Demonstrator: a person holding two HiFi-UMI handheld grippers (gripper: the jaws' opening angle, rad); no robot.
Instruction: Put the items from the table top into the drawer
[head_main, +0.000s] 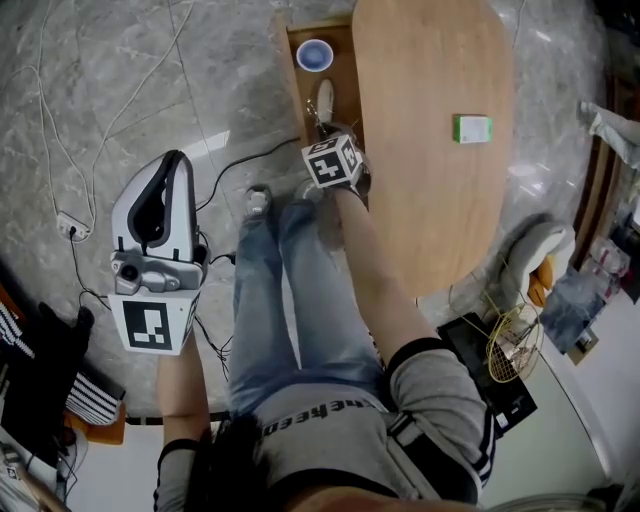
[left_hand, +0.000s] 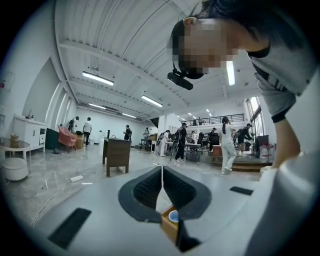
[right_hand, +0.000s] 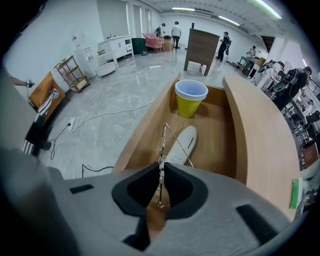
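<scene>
My right gripper (right_hand: 161, 167) points down over the open wooden drawer (right_hand: 145, 130), shut on thin wire-framed glasses (right_hand: 162, 144) that hang between its pads. In the drawer lie a white remote (right_hand: 182, 145) and, at its far end, a yellow cup with a blue one inside (right_hand: 191, 97). In the head view the right gripper (head_main: 322, 128) sits under its marker cube above the drawer (head_main: 345, 70), near the remote (head_main: 325, 97) and the cup (head_main: 315, 55). A green box (head_main: 472, 128) lies on the table top (head_main: 430, 200). My left gripper (left_hand: 162, 182) is shut and empty, held out over the floor.
Cables and a power strip (head_main: 72, 228) lie on the marble floor at the left. The person's legs (head_main: 290, 290) stand beside the drawer. A dark wooden cabinet (left_hand: 117, 154) and several people are far off in the hall. Bags and clutter lie right of the table.
</scene>
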